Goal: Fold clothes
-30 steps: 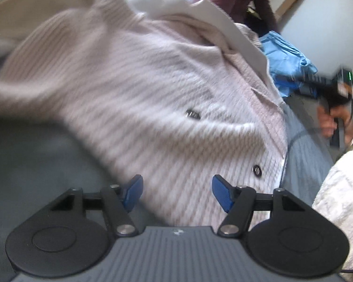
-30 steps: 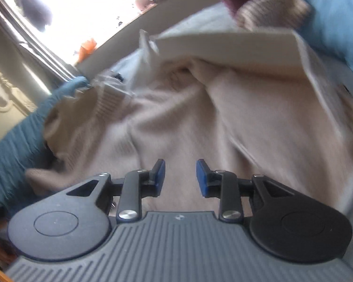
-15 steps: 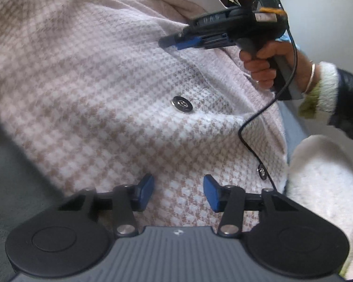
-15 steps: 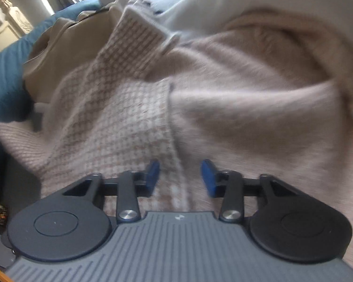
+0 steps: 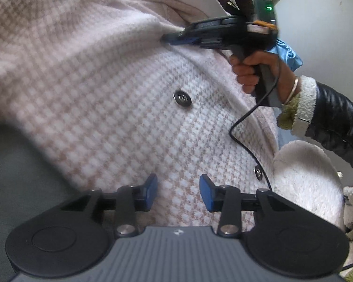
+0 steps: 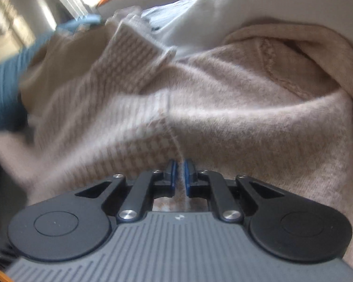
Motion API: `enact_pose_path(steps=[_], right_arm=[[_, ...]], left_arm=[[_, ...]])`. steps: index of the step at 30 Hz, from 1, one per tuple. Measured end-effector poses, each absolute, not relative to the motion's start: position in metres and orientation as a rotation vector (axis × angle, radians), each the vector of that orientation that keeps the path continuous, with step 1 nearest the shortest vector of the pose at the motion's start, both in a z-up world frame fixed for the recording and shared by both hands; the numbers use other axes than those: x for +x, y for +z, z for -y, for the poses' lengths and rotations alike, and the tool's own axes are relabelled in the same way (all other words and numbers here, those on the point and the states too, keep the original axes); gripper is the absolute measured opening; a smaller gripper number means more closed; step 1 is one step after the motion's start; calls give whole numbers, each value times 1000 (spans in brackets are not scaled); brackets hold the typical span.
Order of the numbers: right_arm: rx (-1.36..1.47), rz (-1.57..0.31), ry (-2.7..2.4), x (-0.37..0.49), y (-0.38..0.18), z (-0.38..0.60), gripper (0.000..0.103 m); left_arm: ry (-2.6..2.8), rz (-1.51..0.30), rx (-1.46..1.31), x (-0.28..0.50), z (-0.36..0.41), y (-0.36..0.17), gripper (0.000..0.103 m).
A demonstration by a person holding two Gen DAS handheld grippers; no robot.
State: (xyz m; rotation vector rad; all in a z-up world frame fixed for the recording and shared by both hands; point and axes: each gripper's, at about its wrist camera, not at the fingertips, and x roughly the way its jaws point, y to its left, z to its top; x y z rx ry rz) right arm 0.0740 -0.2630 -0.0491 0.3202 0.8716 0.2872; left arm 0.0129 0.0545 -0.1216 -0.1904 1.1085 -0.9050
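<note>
Right gripper (image 6: 179, 172) clenched on the pink knit cardigan (image 5: 120, 98) at its seam, above the button (image 5: 182, 98). Left gripper (image 5: 178, 193) jaws apart, straddling the hem below that button, grasp not evident.

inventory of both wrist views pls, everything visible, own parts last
cardigan: 1, pink-white check knit, fills both views
buttons: 2 seen, dark metal, on cardigan front
beige knit: 1, behind cardigan, right view
white garment: 1, top of pile
blue cloth: 1, light blue, behind right hand
fleece: 1, cream, lower right of left view
left tongs: blue pads apart, over cardigan hem
right tongs: shut on a cardigan fold
right hand: on the handle; black sleeve, bangle
</note>
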Motion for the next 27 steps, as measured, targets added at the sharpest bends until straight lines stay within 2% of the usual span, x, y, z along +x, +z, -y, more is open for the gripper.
enact_pose_path(steps=[4, 8, 16, 20, 22, 24, 25, 26, 27], right_arm=[[358, -781, 319, 89, -18, 268, 13], [411, -770, 362, 130, -8, 260, 30], [404, -780, 387, 229, -16, 219, 34], [203, -768, 487, 261, -12, 183, 68], [65, -798, 533, 276, -18, 161, 75], [-89, -856, 535, 288, -30, 139, 77], [-127, -883, 522, 295, -36, 133, 75], [-130, -910, 513, 301, -40, 130, 66], [-114, -922, 505, 305, -42, 129, 62]], left_arm=[[-925, -1048, -265, 36, -68, -109, 48], [-873, -994, -249, 75, -63, -104, 48], [-612, -893, -391, 143, -60, -120, 49], [-524, -890, -442, 167, -68, -137, 48], [-540, -872, -479, 171, -72, -146, 48], [-557, -841, -511, 174, -76, -152, 48], [-564, -828, -530, 176, -79, -154, 48], [-570, -818, -544, 177, -81, -155, 48], [-575, -809, -556, 178, -83, -157, 47]])
